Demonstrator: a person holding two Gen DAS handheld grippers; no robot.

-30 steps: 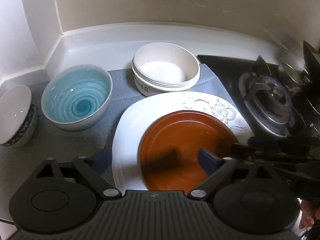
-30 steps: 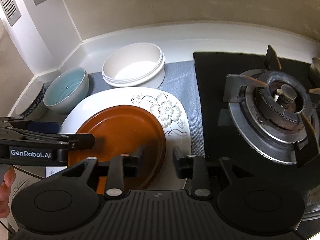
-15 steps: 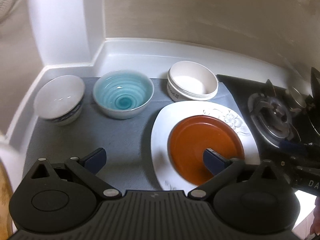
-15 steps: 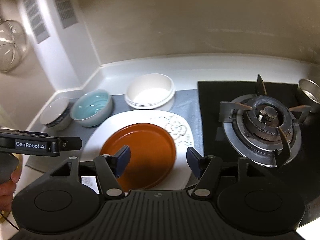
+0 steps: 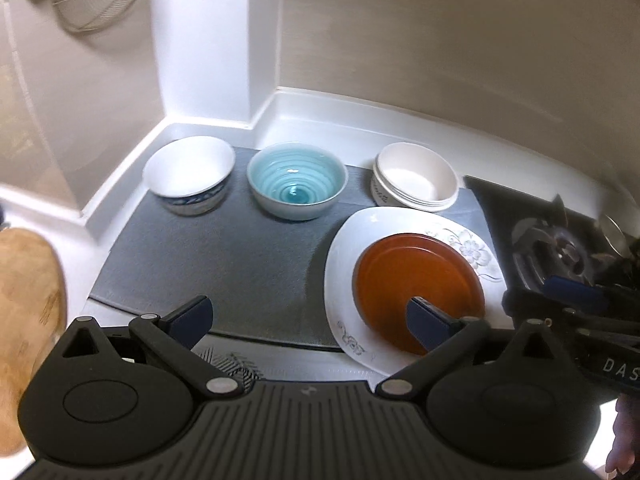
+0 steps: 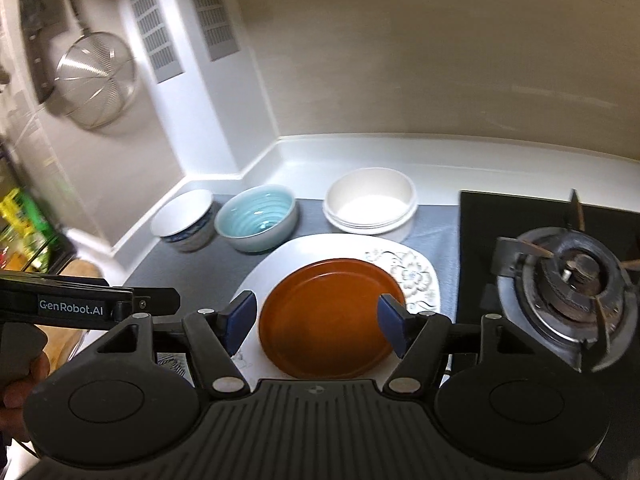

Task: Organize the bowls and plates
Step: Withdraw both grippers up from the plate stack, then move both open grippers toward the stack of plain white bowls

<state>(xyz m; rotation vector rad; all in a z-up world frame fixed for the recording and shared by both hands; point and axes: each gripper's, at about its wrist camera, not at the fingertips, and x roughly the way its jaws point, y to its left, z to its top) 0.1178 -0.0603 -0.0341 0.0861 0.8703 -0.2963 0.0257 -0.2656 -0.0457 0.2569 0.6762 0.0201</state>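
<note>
Left gripper [image 5: 308, 320] up over the grey mat [image 5: 224, 264], jaws spread wide, nothing btwn them. White floral plate [image 5: 344, 248] on mat's right part, brown plate [image 5: 416, 276] sitting on it. Along mat's far edge, L to R: white bowl w/ blue pattern [image 5: 190, 178], teal ringed bowl [image 5: 296, 180], stack of cream bowls [image 5: 416, 178] just behind the floral plate. Gas burner [image 5: 552, 248] right of mat. Right gripper [image 5: 576, 300] over the burner side, only partly in frame. Wood board [image 5: 28, 300] left of mat. Wire strainer [image 5: 96, 0] on the wall above mat's left end.
</note>
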